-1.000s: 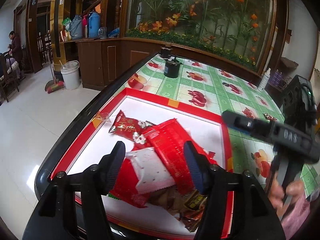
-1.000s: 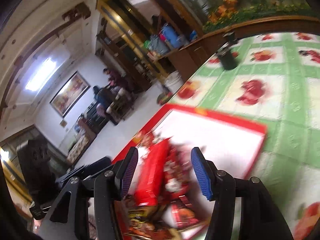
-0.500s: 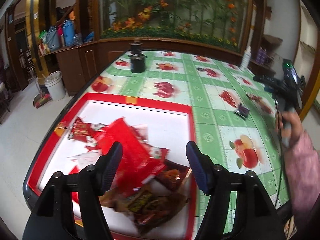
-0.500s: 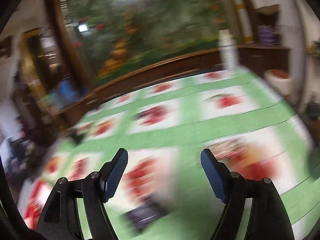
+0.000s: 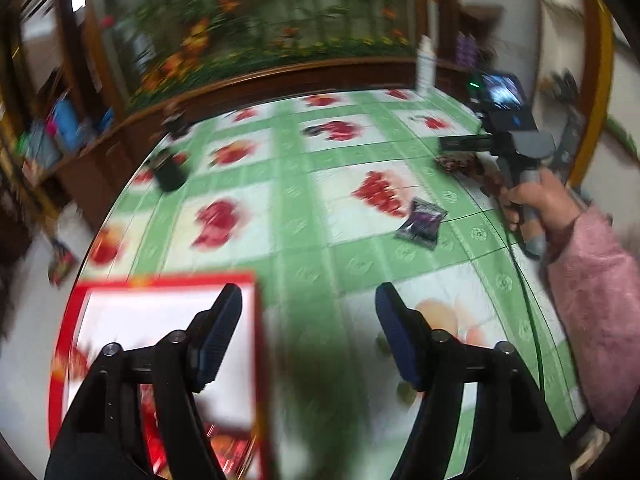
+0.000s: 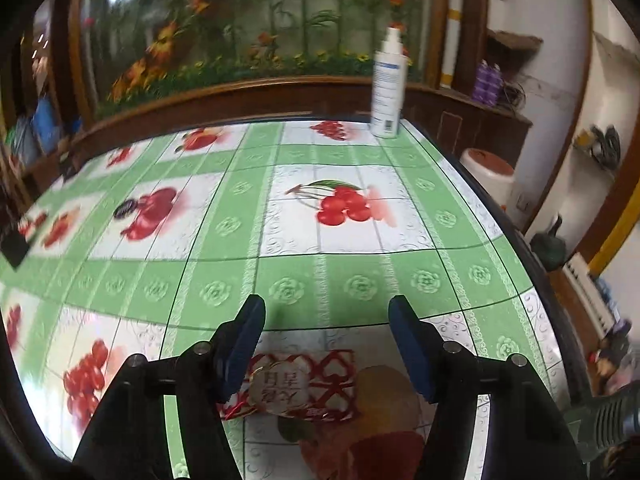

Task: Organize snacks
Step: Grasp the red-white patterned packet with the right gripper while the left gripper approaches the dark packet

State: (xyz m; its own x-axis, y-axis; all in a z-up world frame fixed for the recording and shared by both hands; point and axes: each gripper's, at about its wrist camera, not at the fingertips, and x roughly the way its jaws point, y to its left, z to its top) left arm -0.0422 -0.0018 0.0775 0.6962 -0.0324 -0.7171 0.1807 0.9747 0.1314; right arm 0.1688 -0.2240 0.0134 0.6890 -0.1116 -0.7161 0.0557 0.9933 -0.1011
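Since a second ago both views have been swung off the red tray (image 5: pixel 256 360), now left at seven o'clock, and the right gripper (image 6: pixel 326 340), spread and empty like the left gripper (image 5: pixel 308 332), is held over a red-and-white snack packet (image 6: pixel 296 384), apparently for picking, its Chinese label not legible.

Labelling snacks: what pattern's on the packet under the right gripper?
Red-and-white lattice around a round label on the packet; clearest in the right wrist view.
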